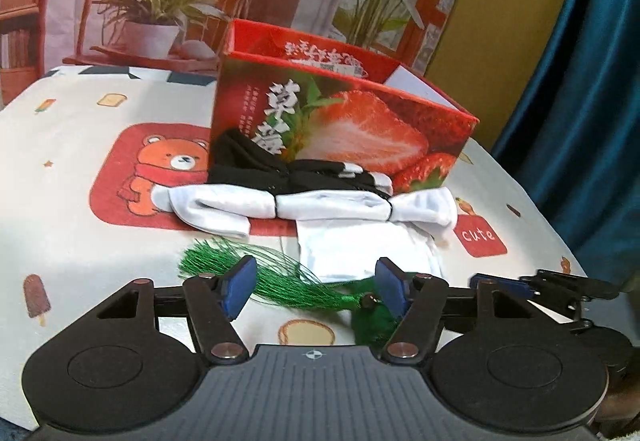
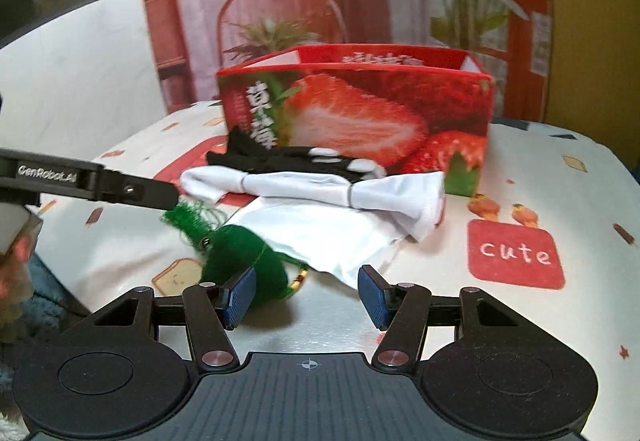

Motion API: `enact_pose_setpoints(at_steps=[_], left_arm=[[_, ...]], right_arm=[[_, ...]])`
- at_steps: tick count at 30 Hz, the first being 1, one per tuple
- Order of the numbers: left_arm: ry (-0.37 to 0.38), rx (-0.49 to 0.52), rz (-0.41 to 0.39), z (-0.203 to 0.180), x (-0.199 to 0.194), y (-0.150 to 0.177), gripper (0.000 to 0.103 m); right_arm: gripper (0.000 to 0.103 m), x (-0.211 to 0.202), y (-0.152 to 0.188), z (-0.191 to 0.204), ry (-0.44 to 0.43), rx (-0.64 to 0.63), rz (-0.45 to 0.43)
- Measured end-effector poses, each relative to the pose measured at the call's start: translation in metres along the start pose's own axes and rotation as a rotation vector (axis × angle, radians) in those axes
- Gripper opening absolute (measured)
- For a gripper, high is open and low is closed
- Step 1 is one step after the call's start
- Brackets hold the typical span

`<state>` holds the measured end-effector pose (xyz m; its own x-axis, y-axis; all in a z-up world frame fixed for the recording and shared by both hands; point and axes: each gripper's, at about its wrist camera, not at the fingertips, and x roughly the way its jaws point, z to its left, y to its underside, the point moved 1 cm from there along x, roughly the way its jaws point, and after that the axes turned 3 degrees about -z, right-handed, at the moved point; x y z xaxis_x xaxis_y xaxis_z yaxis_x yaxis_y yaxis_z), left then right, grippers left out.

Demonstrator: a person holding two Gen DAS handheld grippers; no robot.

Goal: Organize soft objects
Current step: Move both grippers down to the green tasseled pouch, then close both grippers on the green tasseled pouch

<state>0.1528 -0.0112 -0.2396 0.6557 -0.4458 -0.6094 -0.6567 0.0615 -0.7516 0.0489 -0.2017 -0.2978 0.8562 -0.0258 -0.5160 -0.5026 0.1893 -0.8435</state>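
Glossy printed cardboard strawberry box (image 1: pixel 348 121), soft white cloth socks (image 1: pixel 320 203), silky green thread tassel (image 1: pixel 280 277), apparently matt printed tablecloth (image 1: pixel 80 241).

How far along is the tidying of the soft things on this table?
Nothing looks done: no soft item shows inside the open red strawberry-print box. Nothing is in hand: the left gripper and right gripper are open. Left: the green thread tassel, the tied white cloth bundle and the black socks lie on the tablecloth.

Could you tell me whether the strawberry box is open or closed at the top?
Open: the strawberry box has no lid, and its red inner walls show over the front edge.
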Motion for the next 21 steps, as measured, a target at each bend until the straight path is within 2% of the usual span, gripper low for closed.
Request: enact_pose_setpoints(at_steps=[12,14,17,21], left_arm=[[0.045,-0.010,0.058,-0.006,0.019,0.005,0.064],[0.055,-0.004,0.066,-0.009,0.022,0.006,0.055],[0.060,0.013,0.079,-0.015,0.028,0.010,0.054],[0.085,-0.012,0.076,-0.014,0.030,0.011,0.045]], right_arm=[[0.052,0.022,0.003,0.015,-0.090,-0.037,0.032],[0.052,0.025,0.003,0.016,-0.105,-0.035,0.031],[0.051,0.030,0.003,0.019,-0.113,-0.051,0.027],[0.047,0.034,0.005,0.024,-0.120,-0.073,0.029]])
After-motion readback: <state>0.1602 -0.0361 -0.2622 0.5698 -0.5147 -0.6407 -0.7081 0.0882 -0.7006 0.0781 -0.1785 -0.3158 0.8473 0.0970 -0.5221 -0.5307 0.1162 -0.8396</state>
